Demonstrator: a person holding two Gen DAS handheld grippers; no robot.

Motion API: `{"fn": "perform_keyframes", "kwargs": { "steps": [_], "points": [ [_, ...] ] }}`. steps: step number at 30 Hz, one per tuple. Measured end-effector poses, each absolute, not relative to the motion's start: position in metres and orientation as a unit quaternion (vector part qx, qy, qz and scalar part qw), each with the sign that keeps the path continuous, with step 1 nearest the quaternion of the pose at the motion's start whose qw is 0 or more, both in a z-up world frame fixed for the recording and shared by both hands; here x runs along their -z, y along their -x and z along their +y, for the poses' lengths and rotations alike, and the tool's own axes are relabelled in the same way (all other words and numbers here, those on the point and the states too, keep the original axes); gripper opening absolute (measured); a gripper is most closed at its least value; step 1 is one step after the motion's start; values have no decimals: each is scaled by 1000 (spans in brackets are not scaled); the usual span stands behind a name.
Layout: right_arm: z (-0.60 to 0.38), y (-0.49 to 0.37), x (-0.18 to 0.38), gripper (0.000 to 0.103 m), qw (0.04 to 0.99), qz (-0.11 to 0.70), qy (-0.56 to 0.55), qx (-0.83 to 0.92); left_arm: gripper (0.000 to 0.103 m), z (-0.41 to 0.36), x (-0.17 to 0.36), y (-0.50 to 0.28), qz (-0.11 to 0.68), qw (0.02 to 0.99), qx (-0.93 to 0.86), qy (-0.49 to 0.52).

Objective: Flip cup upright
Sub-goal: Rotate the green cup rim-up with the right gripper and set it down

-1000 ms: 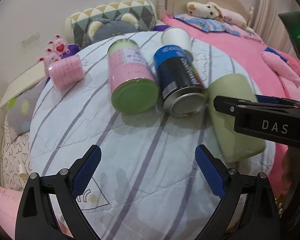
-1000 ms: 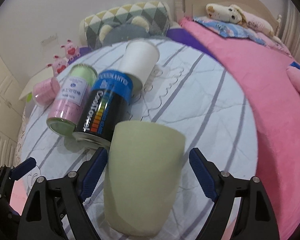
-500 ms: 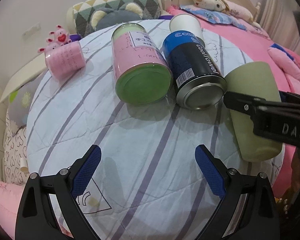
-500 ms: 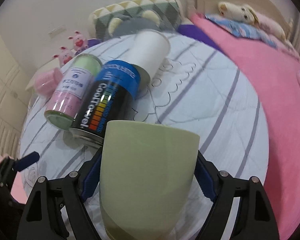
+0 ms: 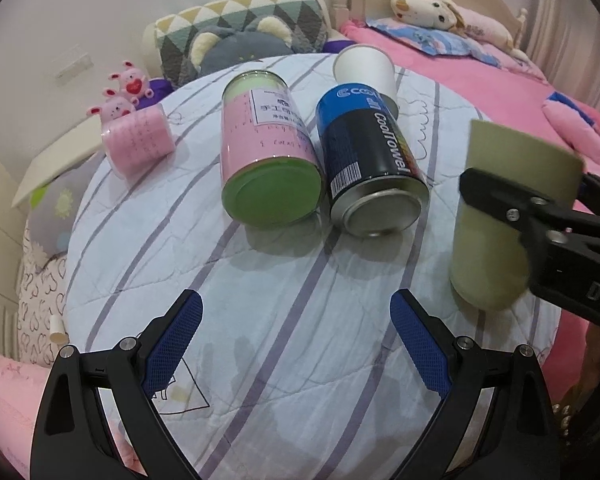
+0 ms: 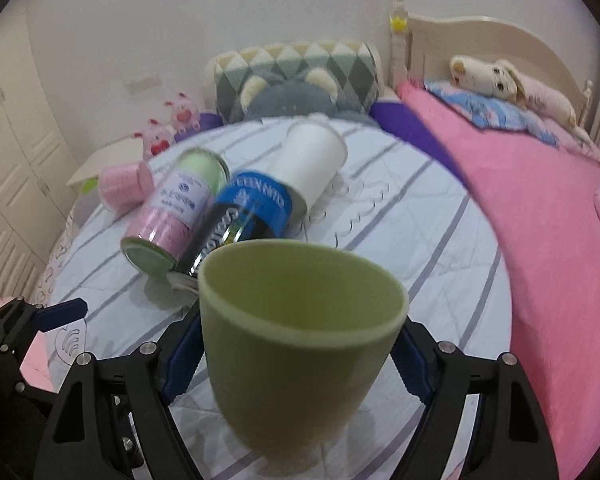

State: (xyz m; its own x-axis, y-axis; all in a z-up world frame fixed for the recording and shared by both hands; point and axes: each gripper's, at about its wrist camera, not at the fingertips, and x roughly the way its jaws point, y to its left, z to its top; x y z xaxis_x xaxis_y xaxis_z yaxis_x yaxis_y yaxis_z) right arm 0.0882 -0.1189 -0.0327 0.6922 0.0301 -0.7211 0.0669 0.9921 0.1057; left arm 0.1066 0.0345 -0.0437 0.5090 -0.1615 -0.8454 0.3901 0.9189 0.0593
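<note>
- The pale green, smooth-walled plastic cup is a plain tapered tumbler, wide at the rim and narrower at the base, with no handle.
- It stands nearly upright, mouth up and open, its inside bare.
- It sits just right of the dark blue-topped spray can, apart from it.
- Its base is at the striped quilt; whether it touches is unclear.
- Black jaws press its two sides.
</note>
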Motion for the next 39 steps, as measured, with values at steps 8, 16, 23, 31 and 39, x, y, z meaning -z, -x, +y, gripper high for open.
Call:
{"fn": "perform_keyframes", "kwargs": {
  "steps": [8,16,23,31,39],
  "points": [
    [-124,-85,31,81,933,356,-41,-9,96,27,41,-112,471,865,130,-112],
    [-123,-74,31,81,942,331,-8,-50,96,19,47,-110,477,867,93,-106],
    [-124,-66,27,84,943,327,9,-62,96,14,46,-101,476,871,75,-100],
    [-133,-46,11,85,945,308,-25,-103,96,14,35,-92,463,879,63,-93],
    [-146,-31,0,85,952,282,-49,-111,96,14,28,-79,452,886,48,-88]
  ]
}}
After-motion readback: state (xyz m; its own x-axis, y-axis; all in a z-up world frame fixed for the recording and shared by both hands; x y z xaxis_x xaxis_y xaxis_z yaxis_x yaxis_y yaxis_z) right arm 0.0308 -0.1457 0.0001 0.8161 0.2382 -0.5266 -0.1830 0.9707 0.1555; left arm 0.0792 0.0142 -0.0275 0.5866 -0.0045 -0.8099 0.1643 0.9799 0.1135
